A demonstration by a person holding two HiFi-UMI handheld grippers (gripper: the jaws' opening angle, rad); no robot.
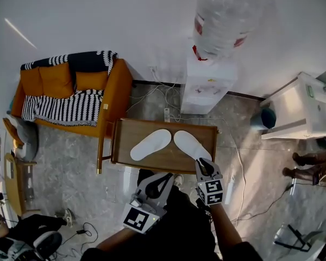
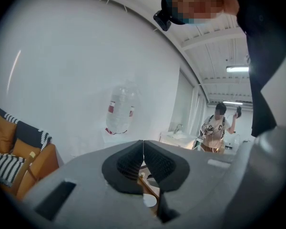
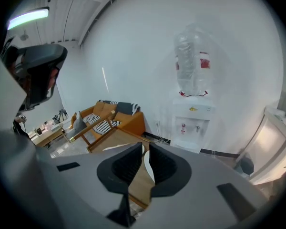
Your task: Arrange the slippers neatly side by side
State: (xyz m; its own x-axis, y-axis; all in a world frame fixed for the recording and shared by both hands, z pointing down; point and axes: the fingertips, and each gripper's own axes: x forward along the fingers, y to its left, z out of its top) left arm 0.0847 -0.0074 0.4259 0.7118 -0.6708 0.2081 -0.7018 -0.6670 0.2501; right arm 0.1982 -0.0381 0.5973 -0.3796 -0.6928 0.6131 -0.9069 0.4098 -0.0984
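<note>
Seemingly at the heel of the right slipper (image 1: 191, 144), right gripper (image 3: 144, 147) jaws are closed; left gripper (image 2: 143, 144) likewise.

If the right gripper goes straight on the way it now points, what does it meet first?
Most likely the near end of the right-hand white slipper on the table, though depth is unclear.

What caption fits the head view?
Two white slippers angled apart on a wooden table, left gripper and right gripper shut nearby.
</note>
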